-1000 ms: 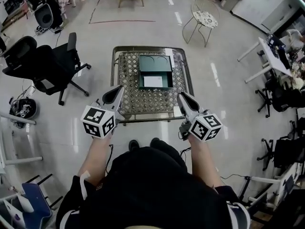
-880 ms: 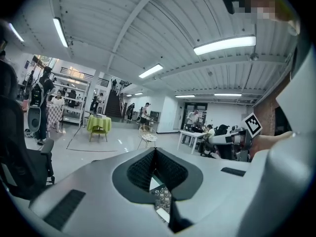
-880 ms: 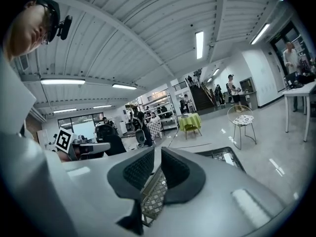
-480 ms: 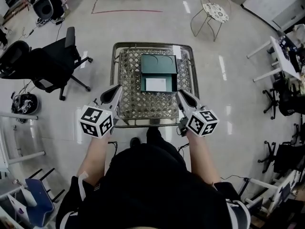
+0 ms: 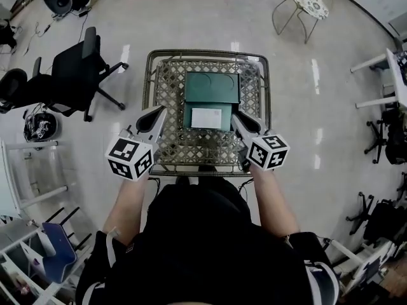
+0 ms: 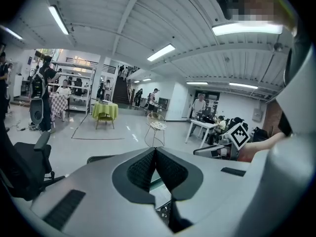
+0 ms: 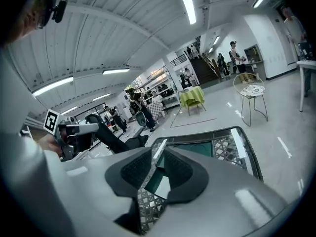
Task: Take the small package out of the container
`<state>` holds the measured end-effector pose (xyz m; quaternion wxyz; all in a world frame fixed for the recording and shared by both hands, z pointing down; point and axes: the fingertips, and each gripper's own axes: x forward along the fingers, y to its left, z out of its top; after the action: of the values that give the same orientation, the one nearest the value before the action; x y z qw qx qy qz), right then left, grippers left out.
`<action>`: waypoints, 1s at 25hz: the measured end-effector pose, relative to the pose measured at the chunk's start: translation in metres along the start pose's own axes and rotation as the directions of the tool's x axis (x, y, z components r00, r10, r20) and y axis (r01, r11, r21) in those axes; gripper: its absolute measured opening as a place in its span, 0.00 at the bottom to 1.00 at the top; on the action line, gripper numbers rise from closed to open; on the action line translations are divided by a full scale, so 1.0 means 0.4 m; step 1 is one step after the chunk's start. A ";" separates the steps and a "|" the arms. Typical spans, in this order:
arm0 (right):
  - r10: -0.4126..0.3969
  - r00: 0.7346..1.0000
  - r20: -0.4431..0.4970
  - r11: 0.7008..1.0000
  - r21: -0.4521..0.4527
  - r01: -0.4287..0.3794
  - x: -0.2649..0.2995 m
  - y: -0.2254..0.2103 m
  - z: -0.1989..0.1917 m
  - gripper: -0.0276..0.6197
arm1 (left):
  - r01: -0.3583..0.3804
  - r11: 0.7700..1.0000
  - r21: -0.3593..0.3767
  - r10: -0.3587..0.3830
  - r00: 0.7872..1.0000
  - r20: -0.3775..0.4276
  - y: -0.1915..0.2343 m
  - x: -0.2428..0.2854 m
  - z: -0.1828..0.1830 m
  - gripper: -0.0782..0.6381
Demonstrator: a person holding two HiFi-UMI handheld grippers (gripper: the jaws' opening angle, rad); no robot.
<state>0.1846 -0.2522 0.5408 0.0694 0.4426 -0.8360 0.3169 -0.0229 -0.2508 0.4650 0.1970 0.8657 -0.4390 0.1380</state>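
Note:
A dark green box stands open on the lattice-topped glass table, and a small white package lies flat in its near half. My left gripper hovers just left of the box with its jaws shut and empty; its tips meet in the left gripper view. My right gripper hovers at the box's right near corner. Its jaws are opening and stand slightly apart with nothing between them. Past them, the right gripper view shows the green box and the package.
A black office chair stands left of the table and a wire chair at the far right. A white desk is at the right edge. The person's torso fills the bottom of the head view, against the table's near rim.
The view has closed in on the table. Both grippers have come forward from the table's near edge and now flank the green box.

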 end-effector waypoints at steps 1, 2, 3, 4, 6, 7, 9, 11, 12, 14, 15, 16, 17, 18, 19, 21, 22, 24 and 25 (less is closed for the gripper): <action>0.008 1.000 -0.016 1.000 0.002 -0.008 0.016 -0.013 -0.008 0.19 | -0.005 1.000 -0.005 0.005 1.000 -0.011 0.003 0.013 -0.005 0.12; 0.012 0.999 -0.036 1.000 0.003 -0.012 0.033 -0.026 -0.018 0.20 | -0.010 1.000 -0.013 0.010 1.000 -0.020 0.007 0.024 -0.012 0.12; 0.015 0.998 -0.060 1.000 0.003 -0.014 0.051 -0.039 -0.030 0.23 | -0.013 1.000 -0.024 0.013 1.000 -0.026 0.010 0.035 -0.019 0.12; 0.015 0.996 -0.087 1.000 0.004 -0.015 0.070 -0.051 -0.045 0.24 | -0.015 0.999 -0.034 0.014 0.999 -0.032 0.014 0.043 -0.026 0.12; 0.012 0.991 -0.136 1.000 0.009 -0.011 0.103 -0.064 -0.080 0.29 | -0.011 0.999 -0.045 0.009 0.999 -0.044 0.020 0.052 -0.041 0.12; 0.008 0.987 -0.158 1.000 0.008 -0.007 0.117 -0.068 -0.098 0.29 | -0.006 0.999 -0.047 0.004 0.999 -0.048 0.022 0.054 -0.047 0.12; -0.004 0.979 -0.205 1.000 0.000 0.005 0.143 -0.078 -0.134 0.31 | 0.005 0.999 -0.048 -0.008 0.999 -0.046 0.028 0.059 -0.055 0.12; -0.018 0.965 -0.261 1.000 -0.005 0.018 0.170 -0.089 -0.172 0.34 | 0.017 0.999 -0.047 -0.018 0.999 -0.038 0.034 0.063 -0.055 0.12; -0.024 0.957 -0.289 1.000 -0.005 0.024 0.180 -0.095 -0.192 0.35 | 0.022 0.999 -0.045 -0.024 0.999 -0.035 0.036 0.066 -0.055 0.12; -0.040 0.938 -0.343 0.999 -0.010 0.039 0.195 -0.106 -0.232 0.36 | 0.035 0.998 -0.045 -0.036 0.999 -0.030 0.036 0.071 -0.055 0.12; -0.049 0.927 -0.371 0.999 -0.015 0.047 0.201 -0.112 -0.251 0.37 | 0.041 0.998 -0.048 -0.043 0.999 -0.029 0.036 0.073 -0.057 0.12; -0.058 0.915 -0.398 0.998 -0.018 0.056 0.208 -0.119 -0.270 0.39 | 0.047 0.998 -0.052 -0.049 0.998 -0.028 0.037 0.075 -0.061 0.12; -0.067 0.903 -0.425 0.998 -0.017 0.066 0.216 -0.127 -0.290 0.40 | 0.052 0.997 -0.056 -0.054 0.998 -0.028 0.041 0.076 -0.065 0.12; -0.075 0.890 -0.450 0.997 -0.013 0.078 0.225 -0.136 -0.311 0.42 | 0.055 0.997 -0.060 -0.057 0.998 -0.030 0.045 0.079 -0.071 0.12; -0.083 0.875 -0.476 0.996 -0.007 0.090 0.233 -0.146 -0.331 0.44 | 0.057 0.996 -0.064 -0.060 0.998 -0.032 0.050 0.081 -0.078 0.12; -0.102 0.841 -0.531 0.994 -0.018 0.109 0.242 -0.163 -0.370 0.48 | 0.059 0.995 -0.078 -0.062 0.997 -0.034 0.055 0.083 -0.090 0.12; -0.116 0.821 -0.558 0.993 -0.039 0.114 0.244 -0.171 -0.388 0.48 | 0.059 0.995 -0.086 -0.063 0.997 -0.035 0.056 0.083 -0.097 0.12; -0.146 0.781 -0.607 0.989 -0.082 0.121 0.252 -0.186 -0.420 0.50 | 0.057 0.993 -0.101 -0.062 0.997 -0.041 0.061 0.080 -0.113 0.12; -0.154 0.765 -0.626 0.988 -0.089 0.126 0.259 -0.193 -0.433 0.50 | 0.055 0.993 -0.109 -0.060 0.997 -0.046 0.066 0.079 -0.124 0.12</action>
<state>0.1546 -0.2534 0.7551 0.3779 0.3704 -0.7355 0.4231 -0.0295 -0.2644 0.5275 0.2579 0.8625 -0.4157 0.1295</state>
